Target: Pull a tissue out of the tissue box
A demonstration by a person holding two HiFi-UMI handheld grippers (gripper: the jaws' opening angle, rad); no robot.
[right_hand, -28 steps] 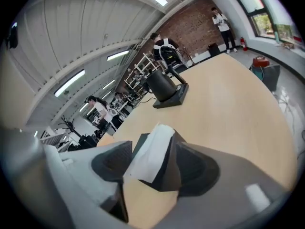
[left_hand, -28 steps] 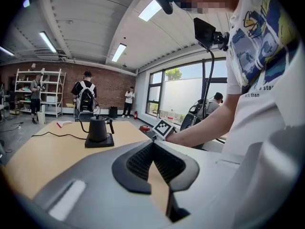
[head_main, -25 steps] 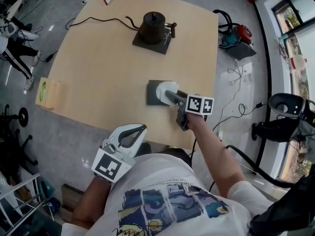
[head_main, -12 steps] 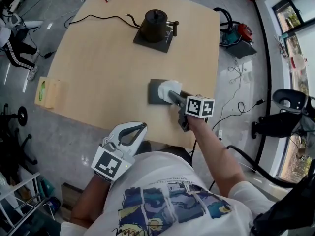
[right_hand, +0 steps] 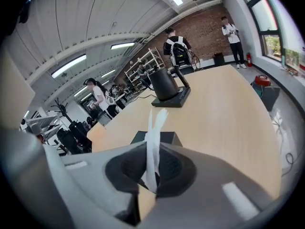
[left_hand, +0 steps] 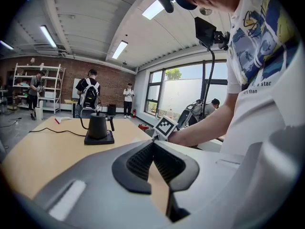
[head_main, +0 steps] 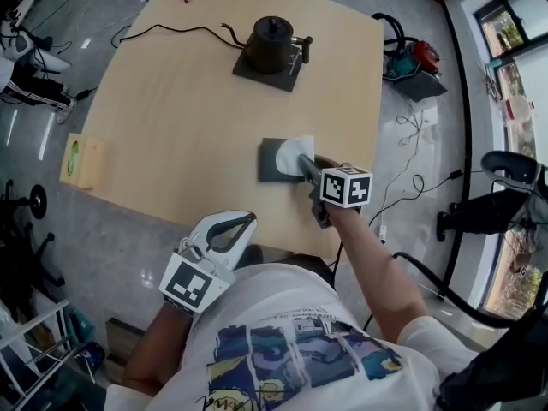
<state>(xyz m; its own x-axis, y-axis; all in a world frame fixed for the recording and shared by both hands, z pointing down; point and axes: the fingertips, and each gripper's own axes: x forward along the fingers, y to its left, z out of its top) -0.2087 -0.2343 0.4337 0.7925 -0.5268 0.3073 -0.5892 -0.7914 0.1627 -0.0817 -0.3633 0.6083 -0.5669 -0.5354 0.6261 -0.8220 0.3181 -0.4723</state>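
jaws on your right gripper (right_hand: pixel 151 171) have just been closing since a second ago and now pinch the tissue (right_hand: pixel 153 132).
pull straight up, slowly, so the tissue box (head_main: pixel 272 169) stays put; your left gripper (left_hand: pixel 153 149) is clenched on nothing.

Light wood table (head_main: pixel 171 118): black kettle (head_main: pixel 270 45) on dark base (head_main: pixel 287 77), far edge; cord (head_main: pixel 171 32) toward left edge; dark tissue box (head_main: pixel 272 165) near right edge; tan box (head_main: pixel 86 161) at near-left corner.

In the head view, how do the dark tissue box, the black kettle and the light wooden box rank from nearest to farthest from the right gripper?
From the right gripper, whose jaws have just been closing on the tissue:
1. The tissue box, just beside its tips.
2. The kettle, farther back on the table.
3. The wooden box, at its left edge.
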